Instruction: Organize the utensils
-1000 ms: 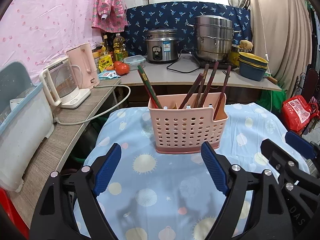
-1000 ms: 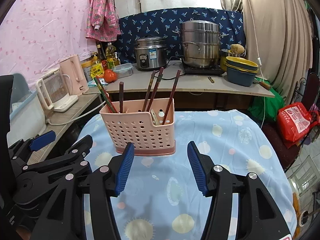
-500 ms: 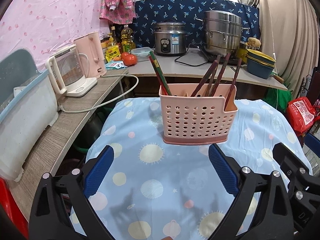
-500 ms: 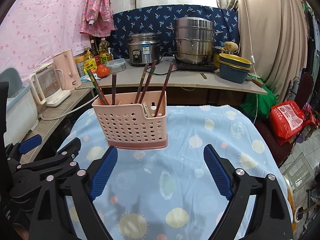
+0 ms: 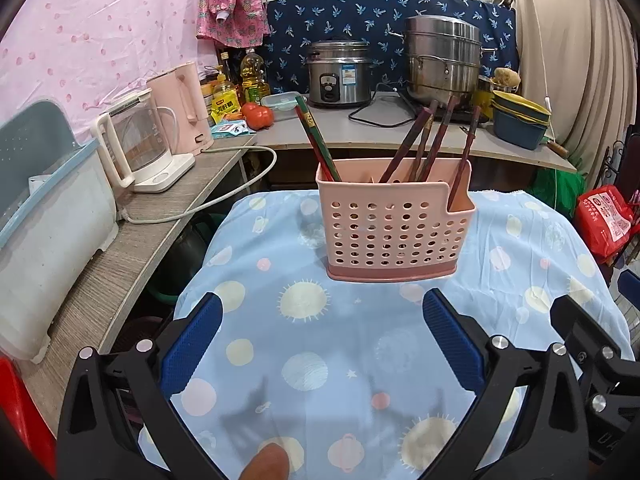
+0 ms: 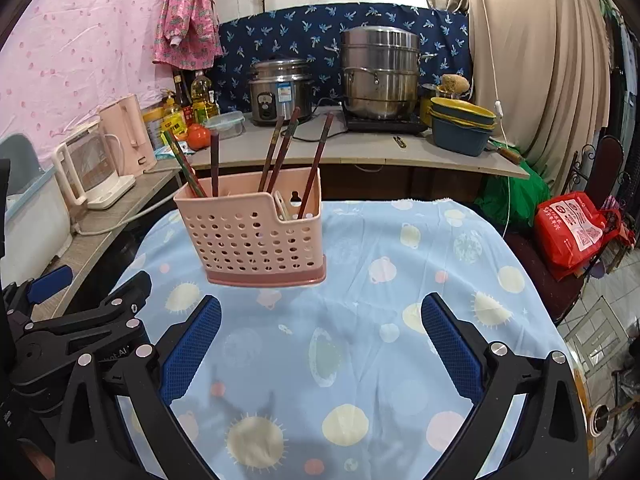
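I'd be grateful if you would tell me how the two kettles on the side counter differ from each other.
The glass kettle has a clear body that you can see through, with a white handle and base; the pink kettle is opaque and pink all over. The glass kettle stands nearer the camera, the pink kettle behind it, closer to the bottles. The pink kettle looks slimmer. Both stand upright on the grey counter.

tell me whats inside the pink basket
The pink basket holds several chopsticks standing tilted, tips down, and a pale utensil in its small right compartment. Their lower ends and the basket's floor are hidden behind the perforated wall.
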